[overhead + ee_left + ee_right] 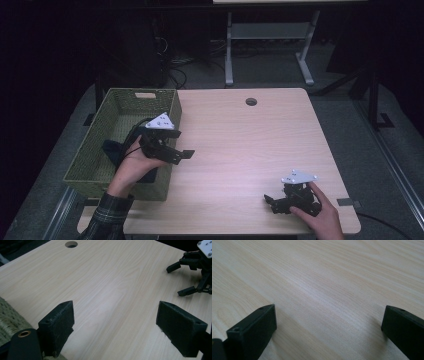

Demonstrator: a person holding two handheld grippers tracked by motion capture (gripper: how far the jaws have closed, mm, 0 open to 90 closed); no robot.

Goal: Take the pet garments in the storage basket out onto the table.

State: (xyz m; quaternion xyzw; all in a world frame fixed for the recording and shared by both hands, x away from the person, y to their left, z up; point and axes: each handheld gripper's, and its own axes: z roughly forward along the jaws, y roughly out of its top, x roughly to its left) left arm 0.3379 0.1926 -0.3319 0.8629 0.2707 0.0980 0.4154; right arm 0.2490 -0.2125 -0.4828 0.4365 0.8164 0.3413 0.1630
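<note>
Both grippers, left gripper (186, 153) and right gripper (268, 199), hold their jaws apart, empty. Risk: the left gripper, at the basket (95, 150) rim at frame left, may snag the wicker.

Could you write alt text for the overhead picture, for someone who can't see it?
A person holds an open left gripper beside a green woven basket with dark cloth inside, and an open right gripper near the wooden table's front right corner.

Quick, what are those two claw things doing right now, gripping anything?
Left gripper: open, holding nothing, by the basket.
Right gripper: open, holding nothing, low over the table.
</note>
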